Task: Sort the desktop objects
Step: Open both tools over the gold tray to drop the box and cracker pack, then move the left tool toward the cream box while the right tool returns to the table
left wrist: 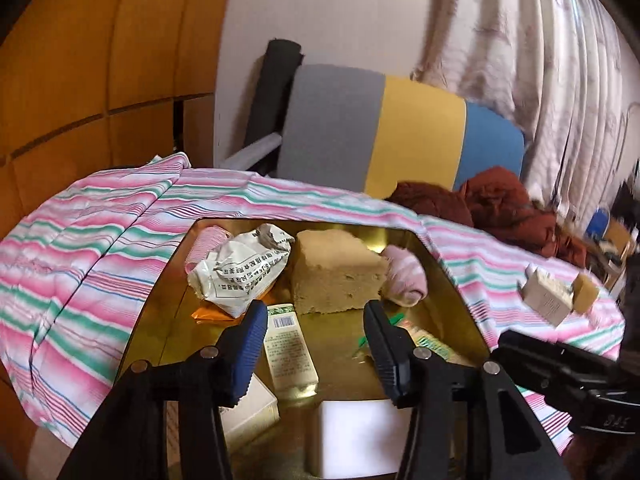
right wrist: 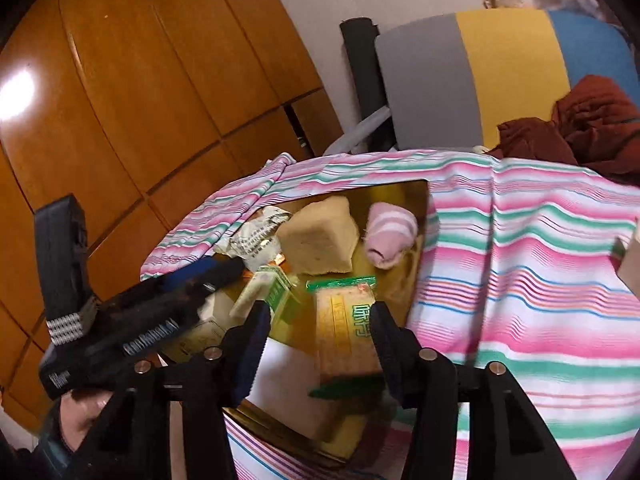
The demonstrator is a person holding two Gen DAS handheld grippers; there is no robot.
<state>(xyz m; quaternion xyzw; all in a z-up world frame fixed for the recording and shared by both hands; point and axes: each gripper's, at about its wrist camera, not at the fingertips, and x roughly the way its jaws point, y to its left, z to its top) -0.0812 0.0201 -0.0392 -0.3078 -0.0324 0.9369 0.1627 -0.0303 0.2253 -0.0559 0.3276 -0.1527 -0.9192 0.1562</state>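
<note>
Wood-panelled cupboards [left wrist: 100, 60] and a pale curtain [left wrist: 540, 60] are framing your workspace, where a pink, green and white striped cloth [left wrist: 100, 260] is covering the surface and a gold tray [left wrist: 160, 300] is sitting in the middle of it. Behind it a grey, yellow and blue cushion [left wrist: 400, 132] is leaning against the wall, with a rust-red garment [left wrist: 500, 204] bunched up at the cloth's far edge.

You are holding the left gripper [left wrist: 316, 344] over the tray's near side with its 2 jaws spread and nothing pinched between them; a cream tube with a barcode [left wrist: 290, 352] is lying on the tray just below that gap. Further back in the tray are resting a crumpled white packet [left wrist: 240, 272], a tan sponge block [left wrist: 336, 272] and a rolled pink striped sock [left wrist: 404, 276], the sock touching the sponge's right side. A white box [left wrist: 356, 436] is sitting at the tray's near edge.

You are holding the right gripper [right wrist: 318, 344] with its jaws parted too, gripping nothing; a green-edged cracker packet [right wrist: 344, 328] is lying on the tray beneath them. From the right wrist view the left gripper [right wrist: 224, 270] is reaching in across the tray's left side.

Out on the cloth to the right, well apart from the tray, a small white box [left wrist: 548, 298] and a tan cube [left wrist: 586, 292] are lying side by side, blurred
</note>
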